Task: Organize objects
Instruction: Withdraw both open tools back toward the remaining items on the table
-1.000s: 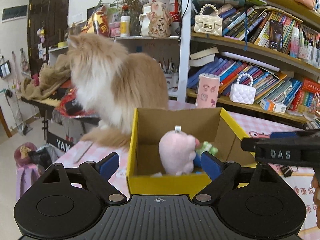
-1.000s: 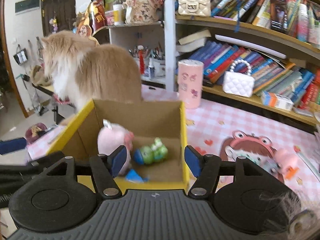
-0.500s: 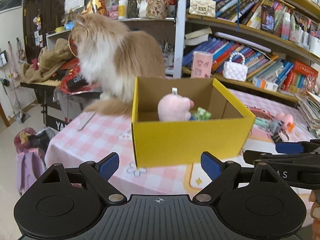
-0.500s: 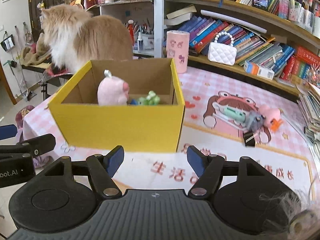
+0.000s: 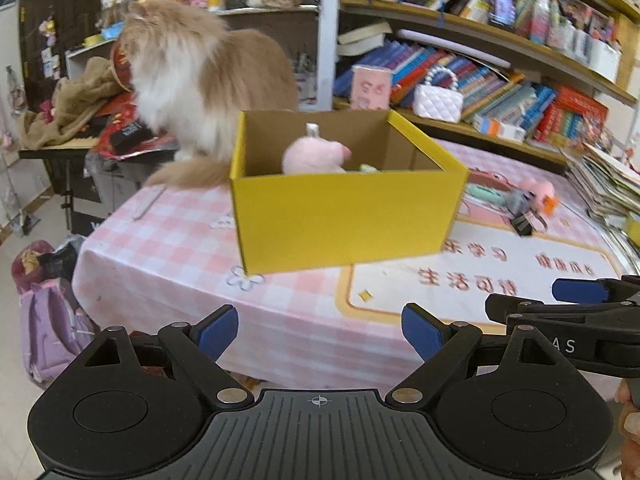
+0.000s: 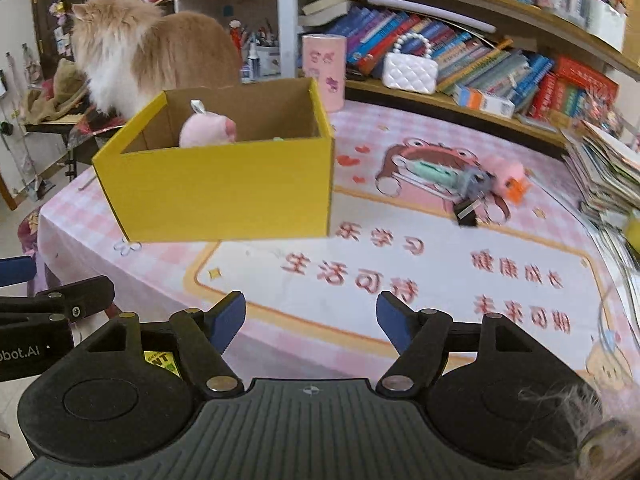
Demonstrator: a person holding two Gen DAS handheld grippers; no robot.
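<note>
A yellow cardboard box (image 5: 344,216) (image 6: 224,192) stands on the pink checked table with a pink plush toy (image 5: 314,155) (image 6: 206,130) and a small green toy (image 5: 369,168) inside. To its right on the mat lie a mint-green item (image 6: 430,170), a grey toy (image 6: 476,180), a pink and orange toy (image 6: 510,174) and a black clip (image 6: 466,212). My left gripper (image 5: 320,332) hangs open and empty before the table's front edge, well short of the box. My right gripper (image 6: 312,316) is also back from the box, its jaws opening with nothing between them.
A fluffy orange and white cat (image 5: 200,80) sits on the table behind the box. A pink canister (image 6: 324,72) and a white purse (image 6: 410,70) stand by the bookshelves. Stacked magazines (image 6: 608,176) fill the right edge. A purple backpack (image 5: 48,312) lies on the floor at left.
Both grippers have pulled back from above the box to the table's near edge, so the box now looks smaller. The right gripper's jaws have widened.
</note>
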